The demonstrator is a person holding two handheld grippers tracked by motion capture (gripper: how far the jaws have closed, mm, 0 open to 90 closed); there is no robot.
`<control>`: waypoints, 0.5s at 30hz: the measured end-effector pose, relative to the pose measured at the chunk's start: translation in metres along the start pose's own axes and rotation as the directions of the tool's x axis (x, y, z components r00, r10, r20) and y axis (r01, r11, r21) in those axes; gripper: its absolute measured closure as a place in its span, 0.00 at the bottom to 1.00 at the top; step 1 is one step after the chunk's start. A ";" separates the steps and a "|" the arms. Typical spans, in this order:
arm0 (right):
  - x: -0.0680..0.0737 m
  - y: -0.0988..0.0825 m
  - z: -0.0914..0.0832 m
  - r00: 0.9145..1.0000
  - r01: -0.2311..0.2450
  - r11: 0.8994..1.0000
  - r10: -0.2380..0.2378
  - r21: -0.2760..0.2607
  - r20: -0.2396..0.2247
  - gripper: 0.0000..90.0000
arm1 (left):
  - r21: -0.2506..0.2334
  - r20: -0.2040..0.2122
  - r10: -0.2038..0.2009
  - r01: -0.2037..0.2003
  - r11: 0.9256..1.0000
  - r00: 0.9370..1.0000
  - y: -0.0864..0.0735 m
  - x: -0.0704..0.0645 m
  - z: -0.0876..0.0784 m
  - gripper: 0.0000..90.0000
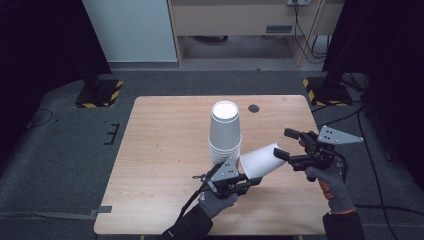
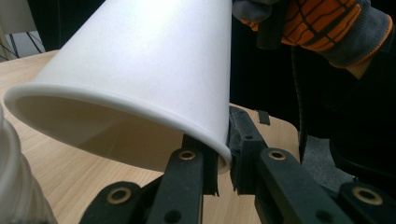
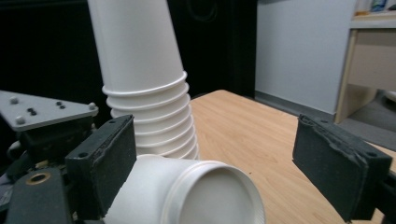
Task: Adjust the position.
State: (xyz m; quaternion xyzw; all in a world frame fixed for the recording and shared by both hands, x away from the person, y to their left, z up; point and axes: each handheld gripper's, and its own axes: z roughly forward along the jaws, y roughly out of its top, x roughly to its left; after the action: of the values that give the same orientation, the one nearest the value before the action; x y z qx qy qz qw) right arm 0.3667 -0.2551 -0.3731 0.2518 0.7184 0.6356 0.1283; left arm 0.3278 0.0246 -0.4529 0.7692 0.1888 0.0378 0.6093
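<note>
A tall stack of upturned white paper cups (image 1: 225,132) stands mid-table; it also rises in the right gripper view (image 3: 144,93). A single white cup (image 1: 260,161) hangs tilted just right of the stack, rim toward the person. My left gripper (image 1: 252,182) is shut on that cup's rim wall, one jaw inside and one outside (image 2: 224,161). The cup (image 2: 140,70) slants up and away from those jaws. My right gripper (image 1: 284,144) stands wide open at the cup's base end. The cup's base (image 3: 210,196) lies low between its pads (image 3: 338,163), close to the left pad.
The wooden table (image 1: 165,150) has a small dark round hole (image 1: 254,108) near its far edge. Two stand bases with yellow-black stripes (image 1: 99,92) (image 1: 325,90) sit on the floor beyond the table's far corners. Cables run along the floor at right.
</note>
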 end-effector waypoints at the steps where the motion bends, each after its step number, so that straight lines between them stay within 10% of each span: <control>1: 0.000 0.001 0.000 1.000 0.016 1.000 -0.016 0.011 -0.004 0.16 | -0.001 0.003 -0.002 0.002 1.000 1.000 0.000 0.000 0.001 0.92; 15: -0.001 0.006 0.008 0.994 0.086 0.988 -0.076 0.129 -0.079 0.16 | 0.020 0.034 0.018 -0.019 1.000 0.999 0.001 -0.004 0.006 0.95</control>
State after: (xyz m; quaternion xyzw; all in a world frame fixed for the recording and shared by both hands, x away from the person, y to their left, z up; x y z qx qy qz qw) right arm 0.3731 -0.2486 -0.3688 0.2067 0.7730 0.5895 0.1105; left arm 0.3260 0.0173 -0.4528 0.7778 0.1715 0.0284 0.6040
